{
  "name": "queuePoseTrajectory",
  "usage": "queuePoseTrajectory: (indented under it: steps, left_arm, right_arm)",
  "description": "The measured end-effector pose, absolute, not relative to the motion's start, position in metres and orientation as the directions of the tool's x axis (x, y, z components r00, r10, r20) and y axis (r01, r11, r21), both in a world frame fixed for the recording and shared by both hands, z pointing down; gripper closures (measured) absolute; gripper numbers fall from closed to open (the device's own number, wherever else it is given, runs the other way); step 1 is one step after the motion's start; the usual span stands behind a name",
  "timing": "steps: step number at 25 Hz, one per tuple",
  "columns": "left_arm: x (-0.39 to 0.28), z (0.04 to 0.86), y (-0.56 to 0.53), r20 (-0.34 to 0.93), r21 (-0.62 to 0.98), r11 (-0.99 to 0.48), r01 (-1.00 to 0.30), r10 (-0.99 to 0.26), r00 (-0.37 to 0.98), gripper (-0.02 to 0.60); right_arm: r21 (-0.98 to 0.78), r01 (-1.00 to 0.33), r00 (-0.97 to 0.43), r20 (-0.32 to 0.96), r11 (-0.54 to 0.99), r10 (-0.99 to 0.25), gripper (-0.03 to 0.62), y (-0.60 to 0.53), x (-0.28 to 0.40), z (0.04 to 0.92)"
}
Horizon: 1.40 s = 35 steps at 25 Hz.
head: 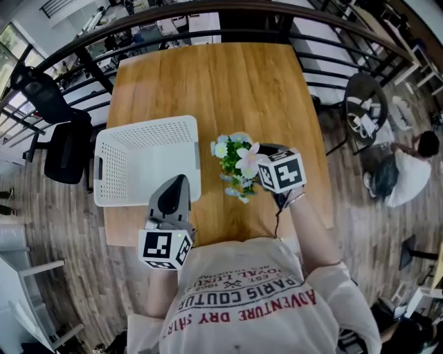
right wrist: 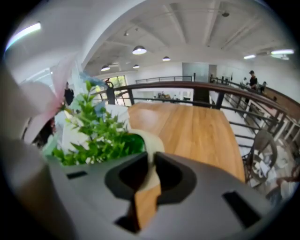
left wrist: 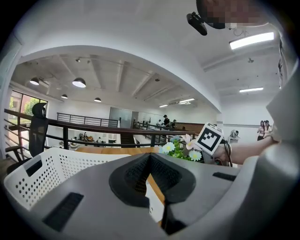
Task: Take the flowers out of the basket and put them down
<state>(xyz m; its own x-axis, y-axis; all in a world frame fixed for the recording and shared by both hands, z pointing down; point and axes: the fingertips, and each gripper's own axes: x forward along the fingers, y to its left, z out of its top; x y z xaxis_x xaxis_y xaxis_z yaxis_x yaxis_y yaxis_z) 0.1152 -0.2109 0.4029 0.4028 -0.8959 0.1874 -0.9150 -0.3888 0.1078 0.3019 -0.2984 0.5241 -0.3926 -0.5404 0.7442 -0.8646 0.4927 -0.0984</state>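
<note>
The bunch of flowers (head: 235, 162), white and pink blooms over green leaves in a cream-rimmed pot, hangs over the wooden table (head: 221, 83) just right of the white perforated basket (head: 111, 166). My right gripper (head: 266, 160) is shut on the pot's rim (right wrist: 151, 144), with the leaves (right wrist: 93, 133) crowding its left side. In the right gripper view the jaws of the right gripper (right wrist: 149, 168) pinch that thin rim. My left gripper (head: 178, 183) sits at the basket's near right corner, shut and holding nothing. From the left gripper (left wrist: 151, 164) I see the basket (left wrist: 42, 173) on the left and the flowers (left wrist: 180, 151) on the right.
A dark metal railing (head: 208, 14) curves round the table's far and right sides. A black office chair (head: 59, 124) stands left of the table. Beyond the railing at the right are a round table (head: 365, 104) and a person (head: 408, 169).
</note>
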Motion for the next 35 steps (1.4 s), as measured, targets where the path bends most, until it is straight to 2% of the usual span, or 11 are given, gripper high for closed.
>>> queuePoseTrajectory:
  steps: [10,22,24,29,35]
  left_arm:
    - [0.116,0.433,-0.208,0.26,0.107,-0.317,-0.942,-0.906,0.334,0.557]
    - [0.108,0.443,-0.209,0.289,0.115,-0.293,-0.949,-0.904,0.314,0.557]
    - [0.105,0.442,-0.212,0.286,0.115,-0.295,-0.948,-0.904,0.316,0.557]
    - [0.104,0.438,-0.217,0.279,0.118,-0.311,-0.943,-0.901,0.332,0.557]
    - [0.094,0.427,-0.226,0.26,0.113,-0.339,-0.934,-0.897,0.357,0.557]
  right_arm:
    - [-0.243,-0.881,-0.402,0.838,0.407,-0.369,0.516,-0.273,0.309,0.64]
    - [-0.272,-0.899,-0.382,0.87,0.343,-0.311,0.516,-0.274,0.311,0.668]
    - [-0.258,-0.906,-0.367,0.875,0.337,-0.316,0.515,-0.274,0.311,0.669]
    - [-0.146,-0.928,-0.28,0.882,0.343,-0.38,0.45,-0.281,0.321,0.657]
    - [-0.043,-0.933,-0.253,0.783,0.356,-0.568,0.452,-0.3,0.317,0.587]
